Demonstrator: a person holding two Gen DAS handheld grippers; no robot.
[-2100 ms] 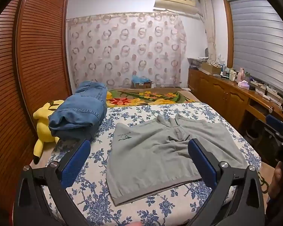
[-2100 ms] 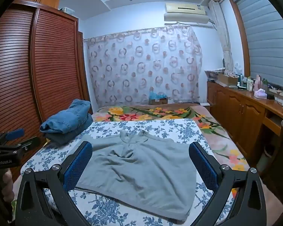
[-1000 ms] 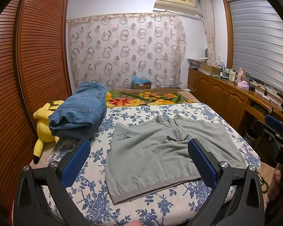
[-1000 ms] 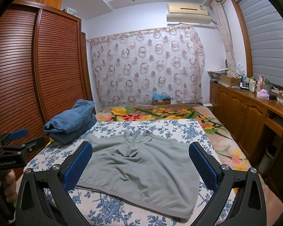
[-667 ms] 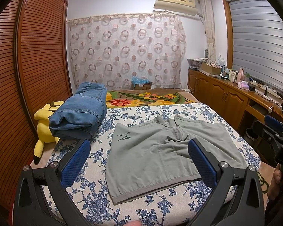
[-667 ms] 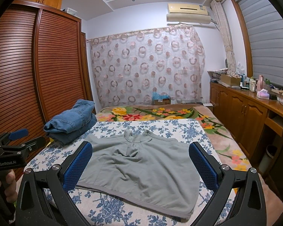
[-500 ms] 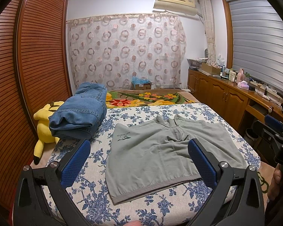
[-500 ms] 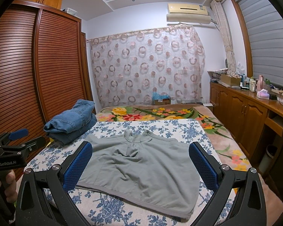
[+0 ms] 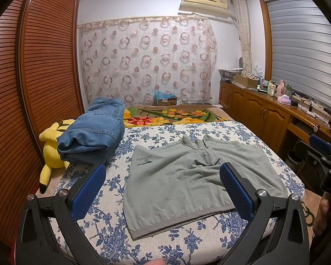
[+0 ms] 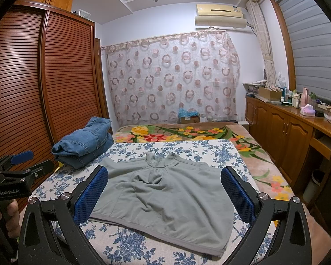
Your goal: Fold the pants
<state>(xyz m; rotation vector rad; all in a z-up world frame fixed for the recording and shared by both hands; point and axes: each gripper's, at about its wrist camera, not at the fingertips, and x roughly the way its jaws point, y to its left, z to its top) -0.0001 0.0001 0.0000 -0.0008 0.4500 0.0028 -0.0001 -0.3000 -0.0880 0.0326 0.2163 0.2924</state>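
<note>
Grey-green shorts [image 9: 187, 181] lie spread flat on the blue-flowered bed sheet [image 9: 103, 220], waistband toward me, legs pointing away; they also show in the right wrist view [image 10: 165, 198]. My left gripper [image 9: 163, 183] is open and empty, held above the near edge of the bed, left of the shorts' middle. My right gripper [image 10: 164, 187] is open and empty, held above the near edge over the shorts. Each gripper shows at the edge of the other's view: the right one [image 9: 320, 152] and the left one [image 10: 22, 161].
Folded blue jeans [image 9: 94, 130] are stacked at the bed's left side, beside a yellow plush toy [image 9: 50, 145]. A flowered blanket [image 9: 172, 114] covers the far end. A wooden wardrobe [image 9: 33, 77] stands left, a wooden counter [image 9: 275, 114] right.
Both views have steadied after a slight shift over the last two seconds. The shorts and jeans have not moved. Both grippers stay open.
</note>
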